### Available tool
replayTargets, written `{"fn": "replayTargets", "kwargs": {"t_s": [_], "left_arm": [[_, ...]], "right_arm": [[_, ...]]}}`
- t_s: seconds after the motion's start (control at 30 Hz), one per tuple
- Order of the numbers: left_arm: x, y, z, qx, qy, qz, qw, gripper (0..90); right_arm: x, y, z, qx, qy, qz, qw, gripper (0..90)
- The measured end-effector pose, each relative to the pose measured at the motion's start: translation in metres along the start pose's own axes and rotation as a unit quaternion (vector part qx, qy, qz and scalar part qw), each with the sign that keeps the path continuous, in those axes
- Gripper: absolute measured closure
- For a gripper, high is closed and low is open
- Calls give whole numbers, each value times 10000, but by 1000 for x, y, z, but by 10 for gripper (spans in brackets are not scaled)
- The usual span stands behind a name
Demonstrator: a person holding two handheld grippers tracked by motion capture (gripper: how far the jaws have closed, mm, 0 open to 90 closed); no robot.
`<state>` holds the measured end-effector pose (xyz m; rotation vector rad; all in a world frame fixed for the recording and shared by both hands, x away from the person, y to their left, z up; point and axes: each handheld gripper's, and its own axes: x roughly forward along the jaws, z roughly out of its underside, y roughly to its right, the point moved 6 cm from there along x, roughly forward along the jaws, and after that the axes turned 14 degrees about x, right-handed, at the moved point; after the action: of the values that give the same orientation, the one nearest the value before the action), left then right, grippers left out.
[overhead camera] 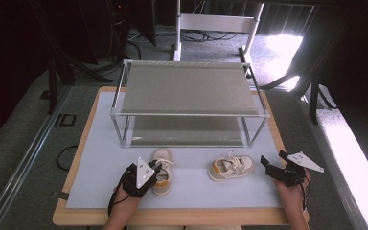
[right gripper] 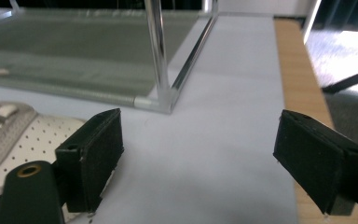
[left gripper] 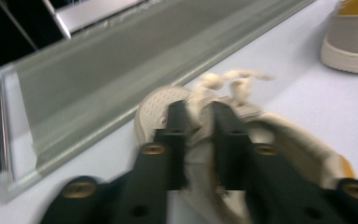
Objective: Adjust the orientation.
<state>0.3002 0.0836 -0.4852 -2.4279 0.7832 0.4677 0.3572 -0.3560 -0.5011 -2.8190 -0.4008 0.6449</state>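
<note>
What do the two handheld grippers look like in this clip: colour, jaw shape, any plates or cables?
Both are black. The left gripper and right gripper each carry a pale grey three-cornered plate with small holes on top. A thin black cable trails from each. The tongs are flat rectangular black blocks on arms with brass-coloured screws. No sleeves show; the forearms are bare.

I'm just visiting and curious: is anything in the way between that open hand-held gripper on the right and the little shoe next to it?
Nothing visible. The right hand-held gripper is open just right of the right shoe, with bare white mat between them. In the right gripper view the shoe's toe lies beside one jaw.
</note>
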Motion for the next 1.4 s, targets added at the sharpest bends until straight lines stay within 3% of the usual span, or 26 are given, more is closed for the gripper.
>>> {"fn": "replayTargets", "kwargs": {"t_s": [0.07, 0.1, 0.2, 0.37, 0.5, 0.67, 0.83, 0.87, 0.93, 1.17, 1.33, 1.4], "left_arm": [[-2, -11, 0, -245, 37, -267, 9993, 476], [-4, -14, 0, -321, 82, -309, 9990, 321], [-6, -24, -1, -388, 214, -336, 9985, 144], [-11, -36, 1, -662, 579, -176, 9960, 95], [-12, -41, 6, -694, 652, -158, 9953, 95], [-14, -47, 17, -757, 589, -168, 9953, 94], [-17, -53, 25, -872, 516, -259, 9945, 63], [-17, -54, 27, -921, 463, -249, 9944, 5], [-17, -55, 30, -950, 440, -289, 9941, 5], [-16, -52, 37, -971, 418, -202, 9942, 5], [-16, -52, 38, -1004, 434, -142, 9939, 5], [-16, -51, 39, -1001, 426, -143, 9940, 5]], "right_arm": [[2, -1, 1, 0, -155, -2, 9999, 164], [2, 0, 1, 32, -181, 149, 9997, 165], [-1, 0, 2, 161, -290, 139, 9994, 165], [-9, -12, -6, 226, -263, -48, 9994, 165], [-16, -24, -14, 222, -197, -118, 9995, 168], [-26, -46, -23, 197, -243, -503, 9982, 243], [-32, -72, -28, 162, -354, -864, 9955, 241], [-33, -78, -29, 88, -384, -947, 9947, 245], [-35, -90, -29, -58, -400, -1041, 9937, 245], [-35, -131, -27, -369, -645, -1659, 9833, 311], [-25, -151, -17, -525, -951, -1846, 9768, 371], [-19, -158, -11, -586, -1078, -1912, 9738, 440]]}}
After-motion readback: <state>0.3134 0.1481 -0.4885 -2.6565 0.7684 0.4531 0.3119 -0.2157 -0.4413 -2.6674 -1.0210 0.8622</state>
